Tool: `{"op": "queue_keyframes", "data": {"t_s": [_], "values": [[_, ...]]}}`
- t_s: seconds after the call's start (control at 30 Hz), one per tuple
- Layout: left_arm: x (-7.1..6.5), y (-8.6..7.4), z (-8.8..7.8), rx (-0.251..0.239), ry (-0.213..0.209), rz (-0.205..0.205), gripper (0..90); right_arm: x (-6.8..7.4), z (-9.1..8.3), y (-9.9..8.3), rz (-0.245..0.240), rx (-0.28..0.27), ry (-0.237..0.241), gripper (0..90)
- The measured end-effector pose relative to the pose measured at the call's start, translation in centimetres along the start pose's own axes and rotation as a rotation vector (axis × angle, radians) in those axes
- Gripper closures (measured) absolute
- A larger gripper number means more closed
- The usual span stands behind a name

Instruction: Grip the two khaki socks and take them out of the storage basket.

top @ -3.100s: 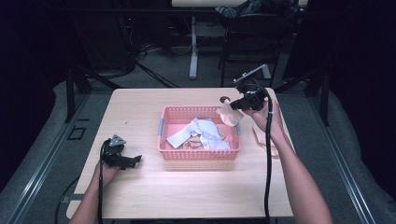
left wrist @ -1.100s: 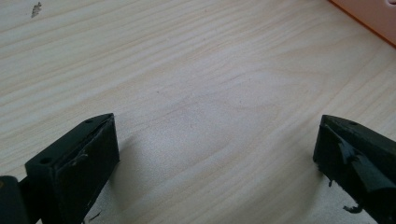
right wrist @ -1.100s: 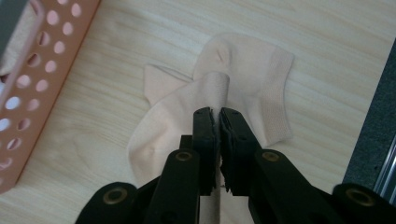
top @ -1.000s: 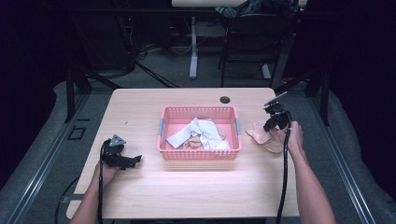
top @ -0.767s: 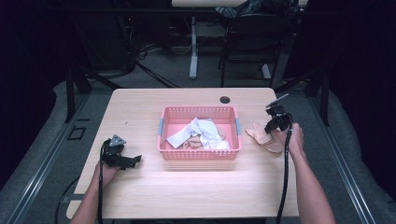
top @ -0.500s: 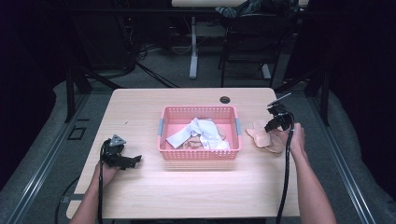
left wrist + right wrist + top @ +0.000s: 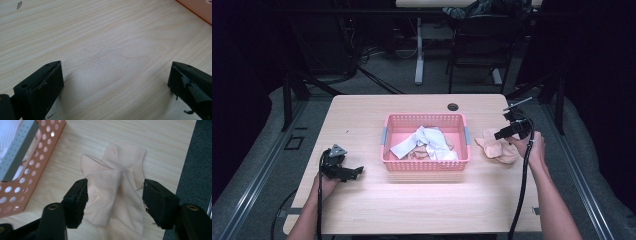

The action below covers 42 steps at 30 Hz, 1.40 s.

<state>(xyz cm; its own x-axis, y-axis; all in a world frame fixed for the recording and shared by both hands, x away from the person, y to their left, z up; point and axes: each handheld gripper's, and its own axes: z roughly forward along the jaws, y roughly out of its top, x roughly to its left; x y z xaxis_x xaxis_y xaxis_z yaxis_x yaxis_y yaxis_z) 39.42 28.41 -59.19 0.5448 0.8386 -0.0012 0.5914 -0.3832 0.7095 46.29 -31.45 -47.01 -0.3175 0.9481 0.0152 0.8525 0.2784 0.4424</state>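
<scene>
The left tool rests wide open and empty on the pale wood-grain counter, left of the perforated pink plastic basket of white cloths. Right of the basket, the right tool has just been opening, jaws wide above the 2 limp, soft peach socks now released in a crumpled overlap on the counter, so that pair appears delivered.
</scene>
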Motion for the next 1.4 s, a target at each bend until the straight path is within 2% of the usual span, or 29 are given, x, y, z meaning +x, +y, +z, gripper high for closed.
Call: {"op": "queue_keyframes", "data": {"t_s": [0.13, 0.17, 0.37, 0.73, 1.03, 1.17, 1.27, 1.33, 1.4], "values": [[0.0, 0.0, 0.0, 0.0, 0.0, 0.002, 0.0, 0.3, -0.8, -0.2, -0.001, -0.029, 0.024, 27.8], [0.0, 0.0, 0.0, 0.0, 0.0, 0.002, 0.0, 0.6, -1.3, -0.3, -0.012, -0.053, 0.043, 24.1], [0.0, 0.0, 0.0, 0.0, 0.0, 0.003, 0.0, 1.7, -2.7, -0.5, -0.067, -0.087, 0.081, 15.9], [0.0, 0.0, 0.0, 0.0, 0.0, -0.002, 0.0, 4.4, -4.2, -1.0, -0.157, -0.115, 0.104, 10.8], [0.0, 0.0, 0.0, 0.0, 0.001, -0.002, 0.0, 6.0, -4.2, -2.5, -0.215, -0.098, 0.113, 7.3], [0.0, 0.0, 0.0, 0.0, 0.001, -0.003, 0.0, 6.6, -3.7, -3.7, -0.219, -0.097, 0.123, 6.6], [0.0, 0.0, 0.0, 0.0, 0.001, -0.002, 0.0, 7.0, -2.9, -4.8, -0.242, -0.065, 0.111, 5.6], [0.0, 0.0, 0.0, 0.0, 0.001, -0.002, 0.0, 7.1, -2.3, -5.5, -0.24, -0.046, 0.123, 5.4], [0.0, 0.0, 0.0, -0.001, 0.001, -0.001, 0.1, 7.1, -1.7, -6.1, -0.246, -0.026, 0.114, 5.3]]}}
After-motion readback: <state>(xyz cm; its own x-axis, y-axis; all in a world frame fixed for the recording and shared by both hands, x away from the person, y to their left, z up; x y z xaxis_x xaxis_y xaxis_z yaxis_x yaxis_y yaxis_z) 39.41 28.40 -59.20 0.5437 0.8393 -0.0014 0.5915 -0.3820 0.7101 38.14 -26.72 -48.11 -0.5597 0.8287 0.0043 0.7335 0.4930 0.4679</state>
